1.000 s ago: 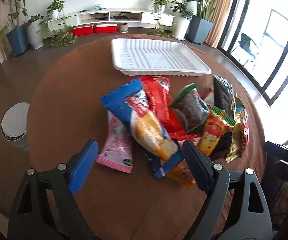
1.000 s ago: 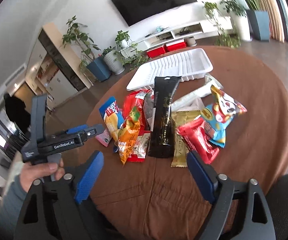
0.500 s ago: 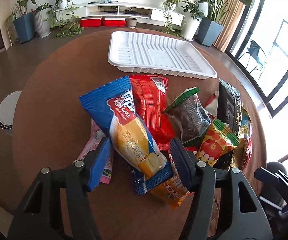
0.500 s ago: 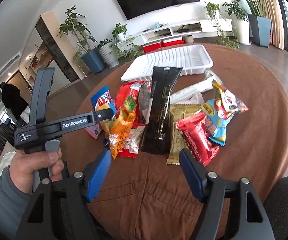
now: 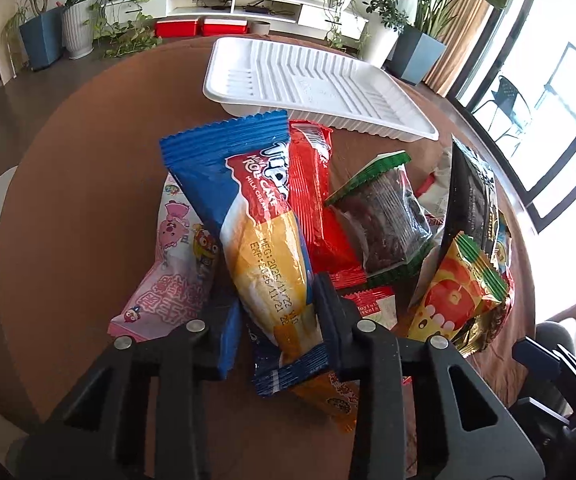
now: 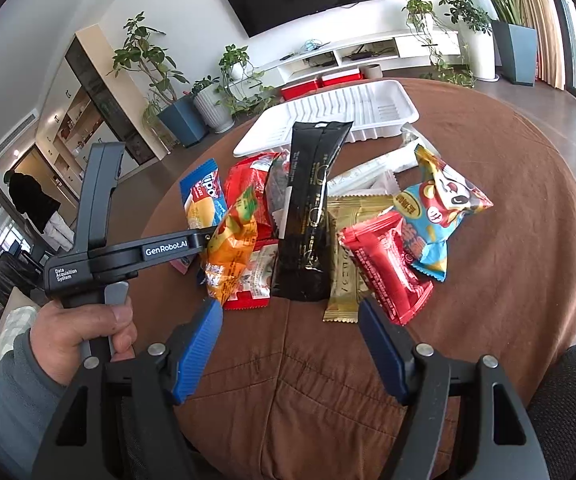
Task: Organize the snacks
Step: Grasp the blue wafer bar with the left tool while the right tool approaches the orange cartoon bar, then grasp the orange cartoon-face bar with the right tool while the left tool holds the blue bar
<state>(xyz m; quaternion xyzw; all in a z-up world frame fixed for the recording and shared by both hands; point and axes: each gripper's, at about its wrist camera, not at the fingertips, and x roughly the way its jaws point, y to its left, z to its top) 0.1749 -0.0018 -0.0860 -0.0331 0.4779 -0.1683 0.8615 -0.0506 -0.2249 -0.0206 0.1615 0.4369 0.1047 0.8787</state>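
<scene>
While the right gripper [image 6: 289, 344] waits open low in the frame, the left gripper [image 5: 276, 320] has just squeezed onto the blue cake pack [image 5: 260, 216]

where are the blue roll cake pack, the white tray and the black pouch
blue roll cake pack [image 5: 264, 236], left wrist view, on its printed front.
white tray [image 5: 311, 80], left wrist view, on its ribbed floor.
black pouch [image 6: 309, 208], right wrist view, on the middle of its face.

The left gripper [image 5: 278, 316] has dropped toward the pile, its jaws just closing onto the blue roll-cake packet [image 5: 256, 216].
</scene>
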